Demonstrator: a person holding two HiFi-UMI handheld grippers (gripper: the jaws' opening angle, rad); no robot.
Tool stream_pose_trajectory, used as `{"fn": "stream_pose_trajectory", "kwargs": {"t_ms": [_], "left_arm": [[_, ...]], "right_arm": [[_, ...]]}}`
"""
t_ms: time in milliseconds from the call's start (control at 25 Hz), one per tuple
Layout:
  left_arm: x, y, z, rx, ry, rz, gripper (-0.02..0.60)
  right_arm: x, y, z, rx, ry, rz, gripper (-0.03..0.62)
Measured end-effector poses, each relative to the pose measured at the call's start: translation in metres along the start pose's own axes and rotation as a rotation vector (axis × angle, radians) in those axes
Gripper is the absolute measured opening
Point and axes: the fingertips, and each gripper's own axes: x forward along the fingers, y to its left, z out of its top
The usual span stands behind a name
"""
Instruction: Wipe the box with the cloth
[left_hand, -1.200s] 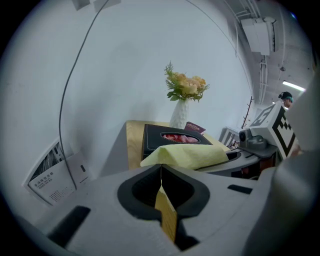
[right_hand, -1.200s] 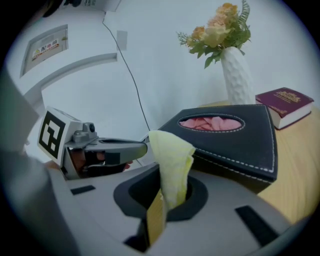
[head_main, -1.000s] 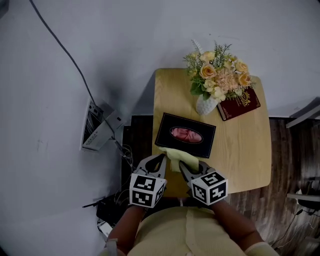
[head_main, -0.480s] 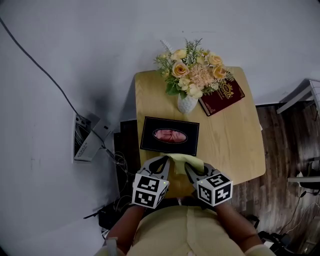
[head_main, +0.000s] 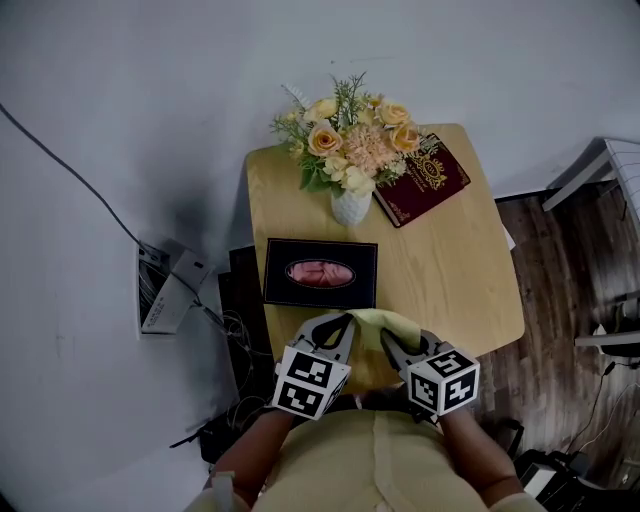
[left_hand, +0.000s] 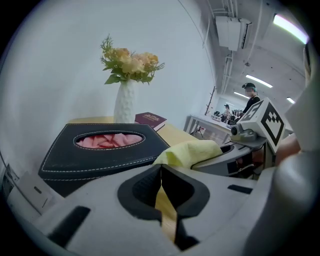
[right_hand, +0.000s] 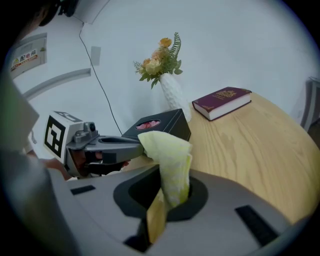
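Observation:
A black tissue box (head_main: 320, 273) with pink tissue in its oval slot lies on the left side of the small wooden table (head_main: 450, 280). A yellow cloth (head_main: 385, 325) hangs between my two grippers, just off the box's near right corner. My left gripper (head_main: 345, 322) is shut on one corner of the cloth (left_hand: 192, 150), its jaws meeting at the tips (left_hand: 160, 167). The right gripper (head_main: 388, 340) is shut on the other end, with the cloth (right_hand: 167, 150) bunched between its jaws (right_hand: 165, 185). The box (left_hand: 100, 150) sits close in front of the left gripper, the cloth apart from it.
A white vase of yellow flowers (head_main: 350, 205) stands behind the box, and a dark red book (head_main: 422, 180) lies at the far right. A white power strip (head_main: 160, 290) and cables lie on the floor at left. People stand far off (left_hand: 248, 97).
Both grippers have carried the cloth to the right along the box's near side, from its middle to beyond its right corner. The box now sits further left in the head view.

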Motion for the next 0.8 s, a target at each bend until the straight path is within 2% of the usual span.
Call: {"fn": "stream_pose_trajectory", "kwargs": {"t_ms": [440,800], "left_arm": [[0.006,-0.026,0.019,0.048,-0.018,-0.076,0.021],[-0.008,-0.022,0.045,0.066,-0.082,-0.055,0.021]], "right_arm": [[-0.034,-0.003,0.005,-0.002,-0.013,0.019,0.035],[-0.054,-0.014,0.040,-0.030,-0.101,-0.006,0.035]]}}
